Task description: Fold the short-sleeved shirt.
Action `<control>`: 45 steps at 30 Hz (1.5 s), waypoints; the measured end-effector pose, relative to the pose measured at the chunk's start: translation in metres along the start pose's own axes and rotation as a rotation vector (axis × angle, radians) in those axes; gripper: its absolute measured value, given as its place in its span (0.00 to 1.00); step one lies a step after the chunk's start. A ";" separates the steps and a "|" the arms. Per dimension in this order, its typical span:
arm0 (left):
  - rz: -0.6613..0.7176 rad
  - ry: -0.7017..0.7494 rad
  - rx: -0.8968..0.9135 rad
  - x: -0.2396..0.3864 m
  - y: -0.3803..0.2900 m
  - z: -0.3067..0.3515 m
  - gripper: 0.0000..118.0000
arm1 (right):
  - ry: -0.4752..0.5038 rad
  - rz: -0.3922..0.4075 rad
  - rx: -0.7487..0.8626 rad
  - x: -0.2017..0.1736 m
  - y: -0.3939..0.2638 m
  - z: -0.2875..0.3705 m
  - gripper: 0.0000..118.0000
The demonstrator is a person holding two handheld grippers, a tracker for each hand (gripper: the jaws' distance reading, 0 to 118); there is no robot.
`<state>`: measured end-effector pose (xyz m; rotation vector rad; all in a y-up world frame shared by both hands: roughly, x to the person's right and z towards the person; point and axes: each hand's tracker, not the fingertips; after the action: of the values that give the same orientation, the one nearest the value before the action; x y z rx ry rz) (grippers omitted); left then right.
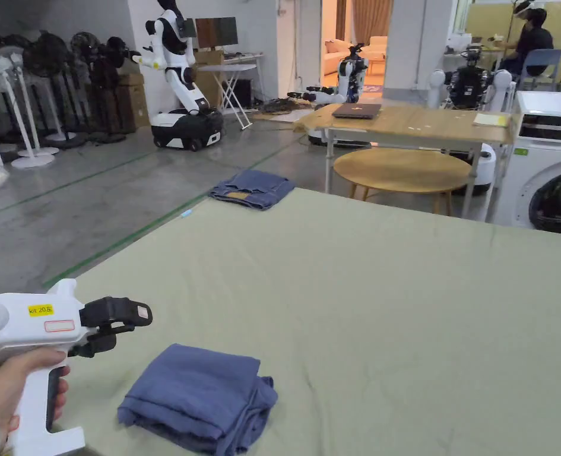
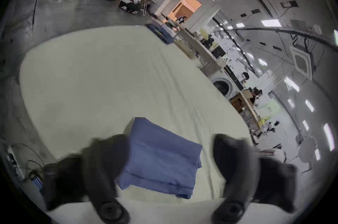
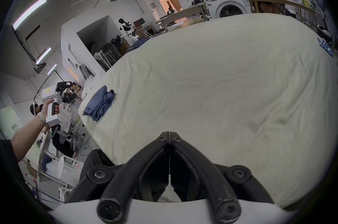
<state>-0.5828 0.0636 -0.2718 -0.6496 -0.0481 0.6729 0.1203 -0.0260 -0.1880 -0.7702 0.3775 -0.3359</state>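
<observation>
A: How does the shirt look?

B: It is a blue, plain cloth bundle, folded into a small, thick, roughly rectangular packet. The top face is fairly smooth. On the near right side the stacked layers show, and they bunch and splay a little rather than lining up cleanly.

A: Where does it lie?

B: On the pale green tabletop, near the front left corner, close to the person. In the right gripper view the shirt sits close beside the tabletop's left edge.

A: And the left tool?

B: The left tool is held in the person's left hand, just left of the shirt and raised above the tabletop, apart from the cloth. In the left gripper view its jaws stand wide apart with nothing between them, and the shirt lies on the tabletop beyond, seen through the gap.

A: The right tool?

B: In its own view the right tool has its jaws closed tip to tip, with a thin slit between them and nothing gripped. It sits over the near edge of the tabletop, well apart from the shirt.

A: Anything else on the tabletop?

B: Folded jeans lie at the far left corner.
</observation>
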 end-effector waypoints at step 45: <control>-0.758 -0.062 0.445 0.439 -0.176 -0.033 0.04 | -0.477 0.284 0.682 -0.037 0.197 0.136 0.05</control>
<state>-0.1293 0.2022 -0.2682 -0.1463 -0.1857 -0.0397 0.1789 0.2051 -0.2337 -0.1056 -0.0894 0.0043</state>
